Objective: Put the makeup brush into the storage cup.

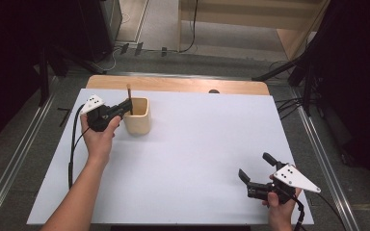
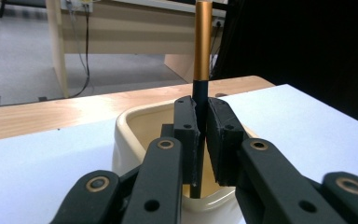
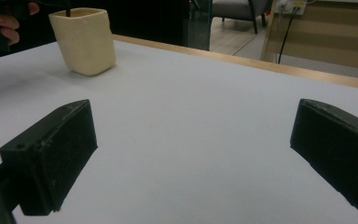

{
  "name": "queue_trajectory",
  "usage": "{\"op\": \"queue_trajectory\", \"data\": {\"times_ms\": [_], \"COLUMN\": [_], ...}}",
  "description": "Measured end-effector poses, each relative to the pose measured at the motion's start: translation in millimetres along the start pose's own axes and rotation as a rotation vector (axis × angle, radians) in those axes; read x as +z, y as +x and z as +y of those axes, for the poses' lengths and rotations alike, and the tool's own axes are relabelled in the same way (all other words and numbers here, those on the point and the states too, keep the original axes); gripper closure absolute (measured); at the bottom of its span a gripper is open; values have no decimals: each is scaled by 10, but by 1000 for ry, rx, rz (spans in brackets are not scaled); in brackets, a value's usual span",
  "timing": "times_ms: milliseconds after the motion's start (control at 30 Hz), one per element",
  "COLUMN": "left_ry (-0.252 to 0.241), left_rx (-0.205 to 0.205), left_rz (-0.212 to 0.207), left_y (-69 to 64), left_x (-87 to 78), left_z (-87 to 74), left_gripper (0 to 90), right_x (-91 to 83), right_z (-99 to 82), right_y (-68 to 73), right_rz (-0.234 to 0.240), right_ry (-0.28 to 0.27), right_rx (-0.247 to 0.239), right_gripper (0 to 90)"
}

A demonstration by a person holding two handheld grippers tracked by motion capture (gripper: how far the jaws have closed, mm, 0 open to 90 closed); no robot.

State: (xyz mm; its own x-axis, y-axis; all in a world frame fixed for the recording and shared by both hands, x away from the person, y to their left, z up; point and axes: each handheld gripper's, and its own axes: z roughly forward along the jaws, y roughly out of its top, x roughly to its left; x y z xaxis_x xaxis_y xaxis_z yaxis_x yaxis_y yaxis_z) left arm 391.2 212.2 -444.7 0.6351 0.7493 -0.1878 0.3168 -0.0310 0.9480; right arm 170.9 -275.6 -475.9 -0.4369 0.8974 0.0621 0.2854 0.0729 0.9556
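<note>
Nearest, right gripper (image 1: 256,175) idle at the near right of the white counter (image 1: 197,159), jaws spread wide on nothing. Farther off, at the far left, left gripper (image 1: 123,108) clenched on an upright pen (image 2: 202,56) — dark lower shaft already down inside the cream cup (image 1: 138,117), gold end above. Seemingly near done: insertion made, only letting go and drawing back left — a judgement.

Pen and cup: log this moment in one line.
left hand-held gripper: shut on pen | pen: upright, over cup | right hand-held gripper: open, idle

A black, gold-topped pen (image 2: 202,56) stands upright in a cream cup (image 1: 138,117).
</note>
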Motion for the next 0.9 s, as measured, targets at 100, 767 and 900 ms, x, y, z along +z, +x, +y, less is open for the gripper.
{"op": "queue_trajectory", "data": {"times_ms": [100, 767, 900], "left_ry": [-2, -67, -67], "left_rx": [-4, -32, 1], "left_rz": [-2, -85, -93], "left_y": [1, -8, -58], "left_x": [-14, -330, -410], "left_z": [9, 58, 34], "left_gripper": [765, 0, 0], "right_x": [1, -17, -16], "right_z": [-1, 6, 6], "right_y": [-3, -11, -11], "right_rz": [1, -2, -3], "right_ry": [0, -7, -6], "right_rx": [1, 3, 6], "right_gripper": [10, 10, 10]}}
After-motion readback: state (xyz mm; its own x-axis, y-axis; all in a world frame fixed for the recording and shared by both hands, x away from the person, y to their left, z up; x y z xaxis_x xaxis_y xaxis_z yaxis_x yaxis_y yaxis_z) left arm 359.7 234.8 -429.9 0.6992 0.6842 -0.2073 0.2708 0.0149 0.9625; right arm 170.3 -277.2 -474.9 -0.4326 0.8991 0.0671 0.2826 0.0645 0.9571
